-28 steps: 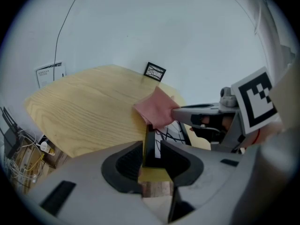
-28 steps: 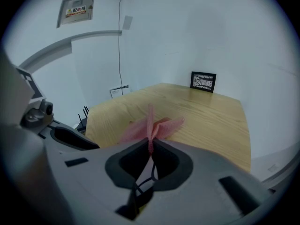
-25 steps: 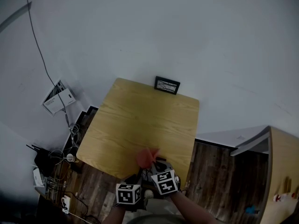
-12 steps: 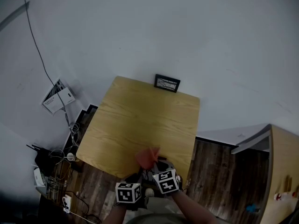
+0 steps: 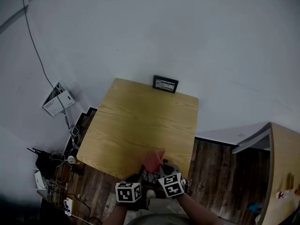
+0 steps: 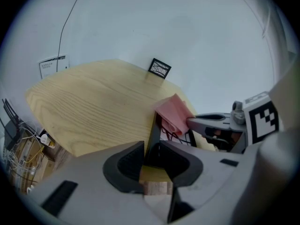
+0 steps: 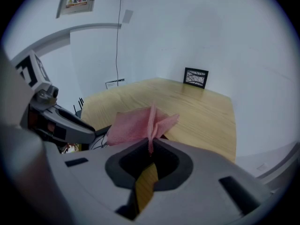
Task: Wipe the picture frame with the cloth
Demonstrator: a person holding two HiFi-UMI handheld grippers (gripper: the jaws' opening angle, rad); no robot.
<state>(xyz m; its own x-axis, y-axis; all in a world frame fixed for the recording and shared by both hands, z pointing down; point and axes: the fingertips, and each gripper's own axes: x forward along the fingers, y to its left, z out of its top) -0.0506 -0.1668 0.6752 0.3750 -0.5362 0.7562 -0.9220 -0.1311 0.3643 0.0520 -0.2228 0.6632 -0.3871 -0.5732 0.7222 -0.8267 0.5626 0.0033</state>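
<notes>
Right claw (image 7: 150, 146) pinches the pink woven cloth (image 7: 133, 125); left claw (image 6: 151, 146) is closing on the black picture frame's (image 6: 153, 127) edge, frame centre.

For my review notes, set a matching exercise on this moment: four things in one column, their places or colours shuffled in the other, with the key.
Things:
1. pink cloth
2. near picture frame
3. far picture frame
4. table

Places or colours:
A. standing at the table's far edge, by the wall
B. light wood
C. pinched in the right hand-held gripper
D. between the left hand-held gripper's jaws

Pairs: 1-C; 2-D; 3-A; 4-B.
The left hand-held gripper's jaws are closing on that frame's edge.
</notes>
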